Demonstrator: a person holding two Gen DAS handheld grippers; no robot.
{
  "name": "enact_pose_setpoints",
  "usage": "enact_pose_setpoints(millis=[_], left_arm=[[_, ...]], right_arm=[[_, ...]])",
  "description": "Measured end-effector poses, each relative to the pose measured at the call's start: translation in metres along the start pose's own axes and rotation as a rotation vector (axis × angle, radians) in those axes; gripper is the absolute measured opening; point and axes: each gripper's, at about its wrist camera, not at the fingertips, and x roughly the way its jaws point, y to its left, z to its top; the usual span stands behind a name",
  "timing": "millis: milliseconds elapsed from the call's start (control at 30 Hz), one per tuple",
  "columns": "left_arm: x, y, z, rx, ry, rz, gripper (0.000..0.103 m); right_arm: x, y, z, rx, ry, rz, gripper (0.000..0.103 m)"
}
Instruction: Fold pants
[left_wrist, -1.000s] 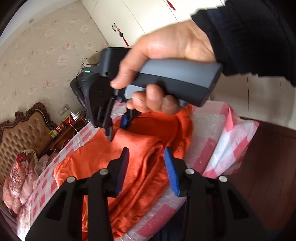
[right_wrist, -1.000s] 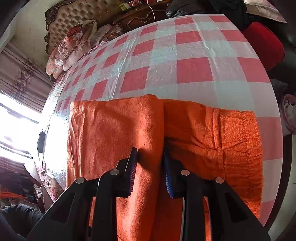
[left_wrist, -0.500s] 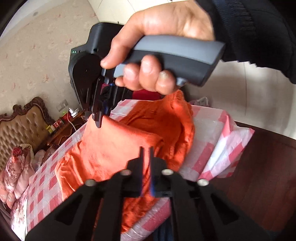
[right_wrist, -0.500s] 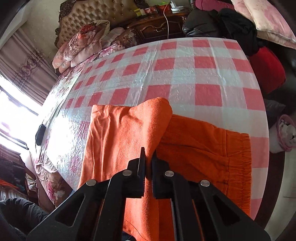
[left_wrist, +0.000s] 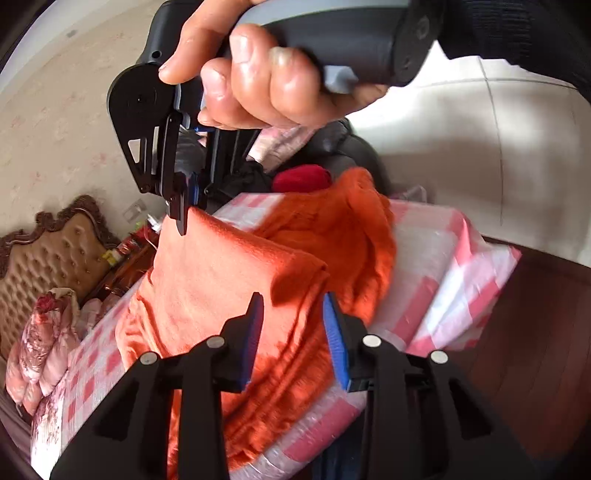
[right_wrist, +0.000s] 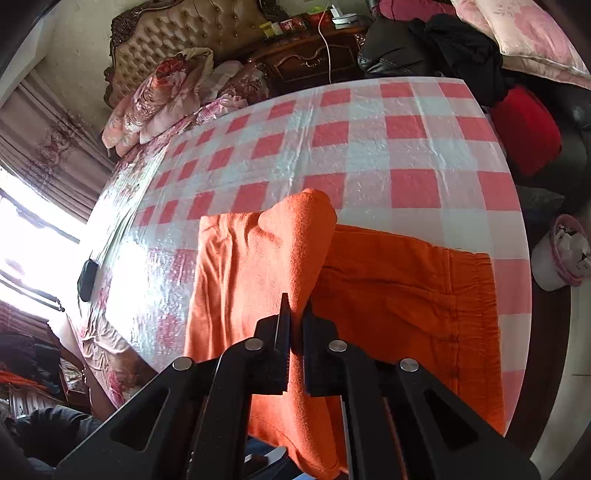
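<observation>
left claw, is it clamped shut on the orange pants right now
No, the left claw stands open, its two blue pads apart with the orange pants showing in the gap between them.

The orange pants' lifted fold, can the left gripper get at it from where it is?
Probably yes. The left gripper is open, its fingers straddle the raised fold of the orange pants, and nothing lies between; the right gripper pinches farther along.
</observation>
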Motion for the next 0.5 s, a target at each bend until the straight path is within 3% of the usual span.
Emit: enact_pose_setpoints(millis=[133,233,333,500], left_arm=[[0.006,-0.013,0.000,0.056,-0.001,0.045,0.040],[0.010,-0.005,-0.001,0.039,0.026,0.063,0.005],[0.004,-0.001,0.004,0.046,-0.006,0.083,0.005],[-0.017,-0.004,0.024,0.090,-0.081,0.050,0.005]], right_arm=[[-0.011,0.015,0.003,-0.003,-0.006,0.015,0.004],[-0.013,0.018,0.003,-0.011,-0.008,0.008,0.004],[-0.014,0.009,0.002,-0.015,-0.019,-0.007,0.004],[-0.020,-0.018,0.000,-0.005,-0.035,-0.058,0.004]])
